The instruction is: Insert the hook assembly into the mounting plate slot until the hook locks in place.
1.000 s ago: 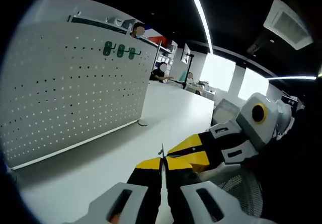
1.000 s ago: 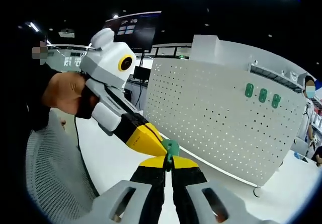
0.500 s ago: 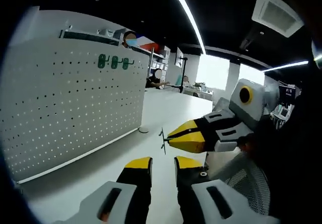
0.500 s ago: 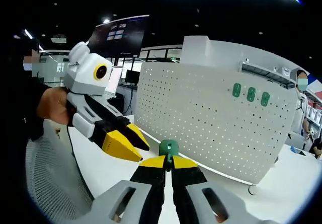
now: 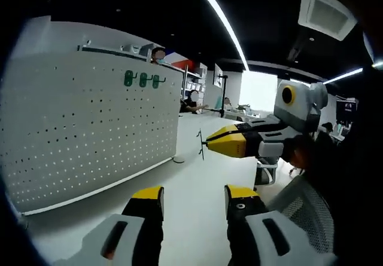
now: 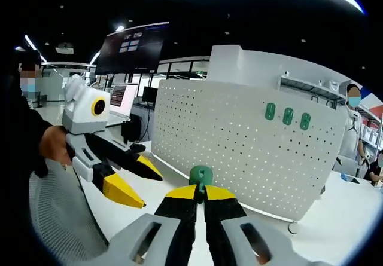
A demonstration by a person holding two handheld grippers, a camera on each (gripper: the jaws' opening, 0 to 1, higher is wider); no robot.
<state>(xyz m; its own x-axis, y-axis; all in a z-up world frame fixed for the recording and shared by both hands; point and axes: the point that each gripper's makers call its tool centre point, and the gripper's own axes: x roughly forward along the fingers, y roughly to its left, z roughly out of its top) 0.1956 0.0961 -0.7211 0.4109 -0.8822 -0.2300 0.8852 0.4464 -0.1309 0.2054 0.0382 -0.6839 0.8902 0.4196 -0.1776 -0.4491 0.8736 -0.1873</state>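
two tongs apart: right tongs (image 6: 200, 195) around green hook (image 6: 200, 176), left tongs (image 5: 192, 195) agape

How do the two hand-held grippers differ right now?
The right hand-held gripper is shut on a green hook, whose wire prongs stick out past its tips in the left gripper view; the left hand-held gripper is open and holds nothing. The right one is raised toward the white pegboard; the left one sits lower and off to the side in the right gripper view. Both have yellow-tipped black jaws on white bodies.

White grippers (image 6: 200, 197), yellow-black jaws
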